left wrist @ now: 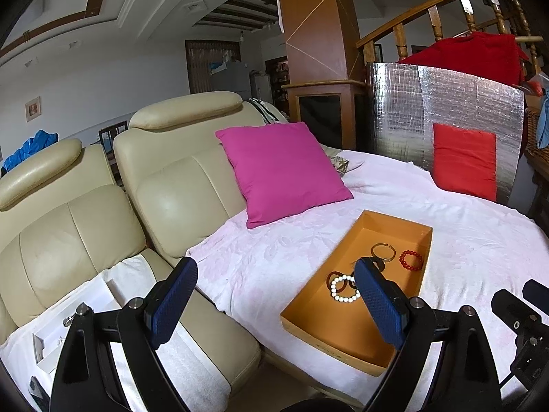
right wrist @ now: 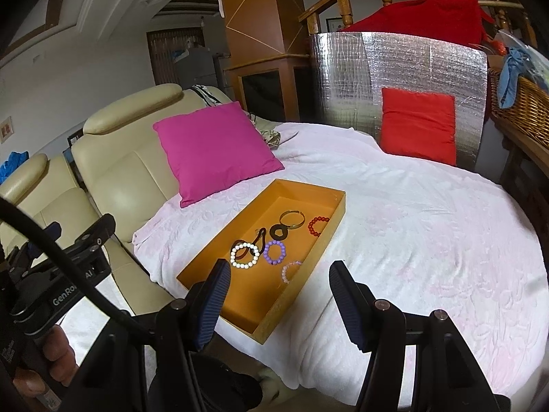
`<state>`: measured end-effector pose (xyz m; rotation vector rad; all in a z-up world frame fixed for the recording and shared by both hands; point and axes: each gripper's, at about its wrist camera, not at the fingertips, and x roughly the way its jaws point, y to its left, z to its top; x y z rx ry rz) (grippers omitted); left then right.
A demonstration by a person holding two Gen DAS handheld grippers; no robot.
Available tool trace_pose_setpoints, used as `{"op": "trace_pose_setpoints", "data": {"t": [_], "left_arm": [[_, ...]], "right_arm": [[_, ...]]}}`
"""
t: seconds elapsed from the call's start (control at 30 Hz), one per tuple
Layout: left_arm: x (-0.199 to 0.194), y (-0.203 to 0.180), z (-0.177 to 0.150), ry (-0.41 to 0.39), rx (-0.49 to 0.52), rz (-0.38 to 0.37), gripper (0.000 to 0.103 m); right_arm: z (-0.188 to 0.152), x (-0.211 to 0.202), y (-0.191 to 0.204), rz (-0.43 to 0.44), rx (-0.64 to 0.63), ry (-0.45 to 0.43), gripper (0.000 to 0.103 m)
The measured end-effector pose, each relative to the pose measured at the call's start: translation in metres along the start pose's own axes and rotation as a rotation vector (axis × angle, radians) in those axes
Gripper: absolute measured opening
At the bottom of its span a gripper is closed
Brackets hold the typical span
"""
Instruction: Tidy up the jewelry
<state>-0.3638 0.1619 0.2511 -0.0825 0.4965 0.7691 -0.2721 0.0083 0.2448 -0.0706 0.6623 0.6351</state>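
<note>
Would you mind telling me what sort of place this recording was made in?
Most likely a home living room: a cream leather sofa with a pink cushion, and a wooden stair railing behind.

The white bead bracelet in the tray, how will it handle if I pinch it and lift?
The white bead bracelet looks strung from separate round beads, so it would likely sag rather than hold its ring shape. The glossy beads may slip between pads. It overlaps a dark ring, which might drag along.

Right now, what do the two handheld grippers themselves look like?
Both are matte black frames with round silver pivot bolts. The left gripper carries dark blue fingers with a fine dotted texture; the right gripper has dark blue ribbed fingers. Seen from the right wrist, the left unit's body bears white lettering beginning "GenRo", and a black cable arcs across it.
</note>
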Motion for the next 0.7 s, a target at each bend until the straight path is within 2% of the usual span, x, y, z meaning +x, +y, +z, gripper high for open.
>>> {"op": "trace_pose_setpoints", "data": {"t": [0.57, 0.7], "left_arm": [[0.008, 0.004, 0.0, 0.004, 0.004, 0.014, 0.093], [0.011, -0.013, 0.003, -0.007, 0.036, -0.023, 0.093]], "right_arm": [[0.004, 0.015, 0.004, 0.0, -0.018, 0.022, 0.064], [0.006, 0.023, -0.01, -0.006, 0.002, 0.015, 0.064]]}}
